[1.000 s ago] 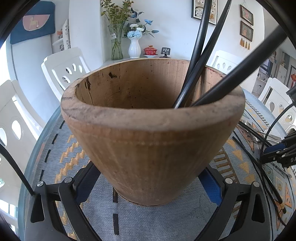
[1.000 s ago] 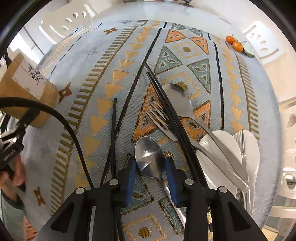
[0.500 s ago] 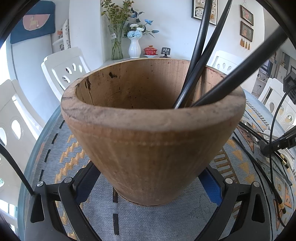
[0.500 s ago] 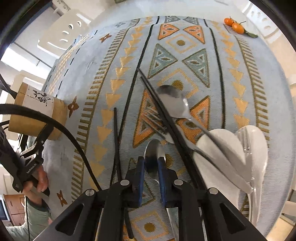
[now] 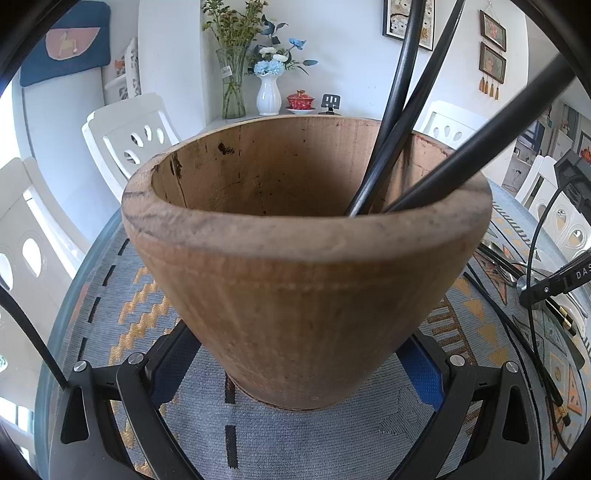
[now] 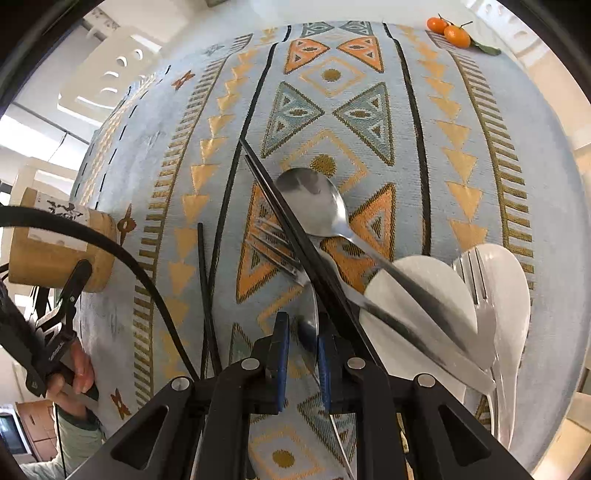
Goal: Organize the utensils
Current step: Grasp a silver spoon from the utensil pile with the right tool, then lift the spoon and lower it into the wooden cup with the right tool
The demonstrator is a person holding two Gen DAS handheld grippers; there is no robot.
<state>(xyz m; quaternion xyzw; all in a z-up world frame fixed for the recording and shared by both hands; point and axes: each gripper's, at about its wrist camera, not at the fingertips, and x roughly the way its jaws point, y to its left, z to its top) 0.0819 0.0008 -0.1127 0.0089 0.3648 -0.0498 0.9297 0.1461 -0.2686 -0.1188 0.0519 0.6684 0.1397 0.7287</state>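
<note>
The right gripper [image 6: 300,360] points steeply down at the bench, and its jaws have just been closing: they now stand narrow, the blue pads [image 6: 282,354] pinching a steel spoon [image 6: 310,317] that stands on edge between them, its handle running back under the gripper. Just to the right of that spoon a pair of black chopsticks [image 6: 291,229] lies diagonally across the patterned tablecloth [image 6: 332,77], crossing over a fork [image 6: 273,247] and touching the bowl of a second, larger steel spoon [image 6: 314,201]. Further right, two white ladle-like spoons [image 6: 417,295] lie with another fork [image 6: 476,280] on them. A single black chopstick [image 6: 202,280] lies to the left of the gripper. Two small oranges [image 6: 448,31] sit at the far edge of the cloth.

The left gripper [image 5: 295,373] has its jaws spread wide around the base of a wooden utensil cup [image 5: 303,280], a blue pad showing at each side of the cup; whether they press it I cannot tell. The cup stands upright on the cloth. Three black chopsticks [image 5: 399,110] lean inside it against its right rim. White chairs [image 5: 129,136] and a vase of flowers [image 5: 267,92] stand behind.
</note>
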